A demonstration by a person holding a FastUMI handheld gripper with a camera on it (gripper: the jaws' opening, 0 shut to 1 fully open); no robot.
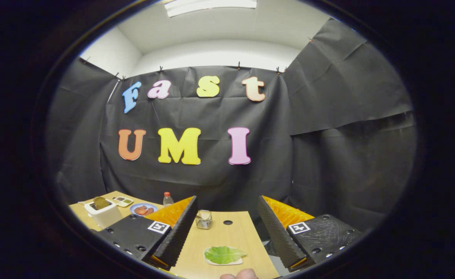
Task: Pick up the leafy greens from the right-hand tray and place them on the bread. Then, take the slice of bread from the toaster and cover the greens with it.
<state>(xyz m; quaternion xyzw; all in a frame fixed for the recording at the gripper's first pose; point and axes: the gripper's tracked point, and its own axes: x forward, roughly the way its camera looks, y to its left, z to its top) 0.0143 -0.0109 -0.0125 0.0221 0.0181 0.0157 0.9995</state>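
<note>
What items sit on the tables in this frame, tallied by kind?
Toaster with a bread slice in it: 1
Plates and trays: 3 (blue plate, divided tray, leaf's tray)
Leafy greens: 1
Bottle: 1
Small glass jar: 1
Total: 7
The gripper is open above the greens.

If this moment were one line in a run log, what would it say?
gripper: open, holding nothing | leafy green: lying on bread on table, between jaws | toaster: bread slice in slot

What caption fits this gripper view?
Open claw above flat green lettuce leaf on light wooden table; white toaster holds browned bread slice.
</note>
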